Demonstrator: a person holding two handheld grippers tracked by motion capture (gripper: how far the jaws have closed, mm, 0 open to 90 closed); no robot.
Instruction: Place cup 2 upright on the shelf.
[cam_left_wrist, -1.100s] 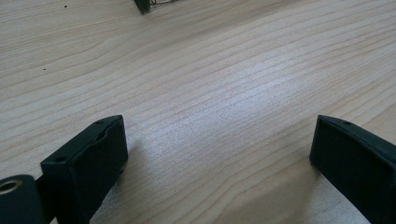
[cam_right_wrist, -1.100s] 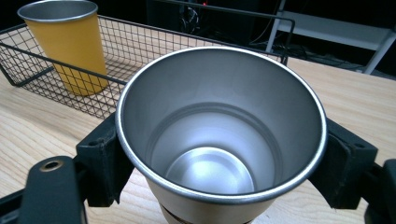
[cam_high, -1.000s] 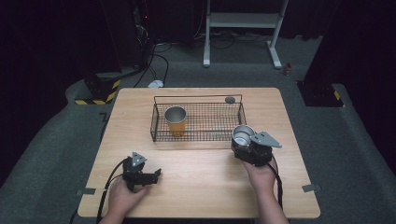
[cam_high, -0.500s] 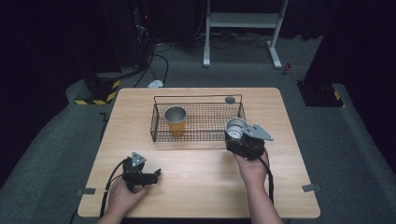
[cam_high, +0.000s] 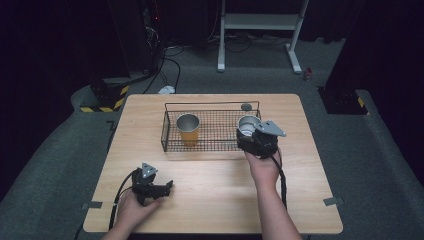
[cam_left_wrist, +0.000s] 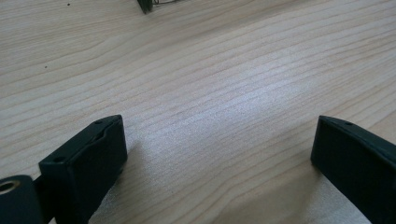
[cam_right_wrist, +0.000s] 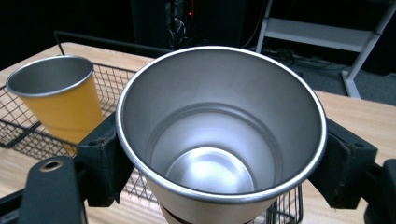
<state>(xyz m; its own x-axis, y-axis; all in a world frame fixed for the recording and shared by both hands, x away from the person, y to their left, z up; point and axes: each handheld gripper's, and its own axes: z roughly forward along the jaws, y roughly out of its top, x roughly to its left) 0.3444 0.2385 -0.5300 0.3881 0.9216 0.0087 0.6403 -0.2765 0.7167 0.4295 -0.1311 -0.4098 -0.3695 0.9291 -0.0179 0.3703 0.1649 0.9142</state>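
- The right gripper (cam_high: 248, 131) sat just right of centre in the high view, its jaws clamped on the outside of a silver steel cup (cam_high: 247, 124), one jaw on each side of the wall
- In the right gripper view the silver steel cup (cam_right_wrist: 219, 130) stood upright with its mouth open to the camera, a black jaw pressed to it at the left and right edges of the frame
- The cup was held over the right end of the wire basket (cam_high: 210, 147), which lay in the middle of the wooden table (cam_high: 300, 200)
- A yellow cup (cam_high: 188, 129) with a metal rim stood upright in the left part of the basket; in the right gripper view the yellow cup (cam_right_wrist: 60, 100) appeared at upper left, close beside the held one
- The left gripper (cam_high: 165, 187) rested low on the table at lower left of the high view, well apart from the basket
- In the left gripper view its jaws stood apart with bare tabletop between them; they had just been opening further
- A small round dark object (cam_high: 246, 106) lay on the table just behind the basket's far right corner
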